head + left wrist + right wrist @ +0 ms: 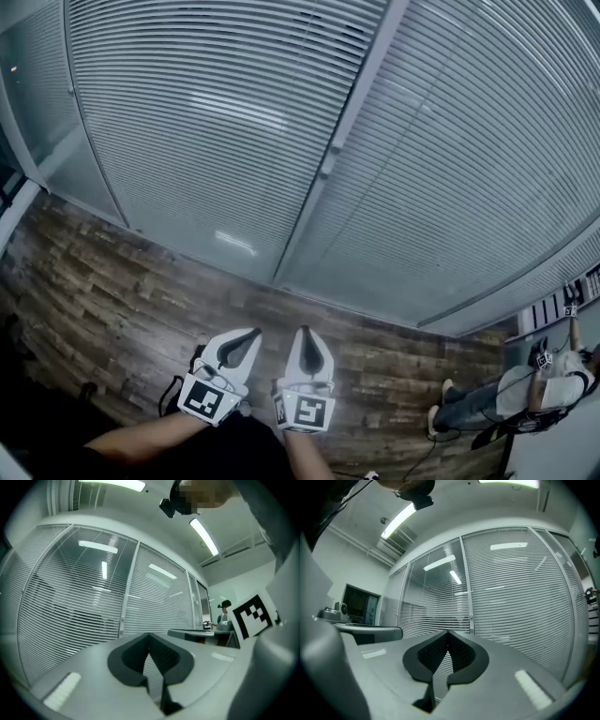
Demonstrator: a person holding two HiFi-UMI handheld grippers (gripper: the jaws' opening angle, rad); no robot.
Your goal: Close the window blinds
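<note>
White plastic, twice over: the left hand-held gripper (253, 332) and the right hand-held gripper (304, 329) both have their jaws pressed together on nothing. Straight ahead of both hang the window blinds (216, 112), two broad panels either side of a mullion (330, 157). Wood-plank floor (112, 291) lies beneath. The left gripper view shows one table (197, 634) and one other person (224, 616) to that gripper's right. The right gripper view shows a dark screen (358, 604) to its left.

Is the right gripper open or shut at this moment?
Shut. The right gripper has its jaw tips touching, with nothing held; only the window blinds show beyond them.
</note>
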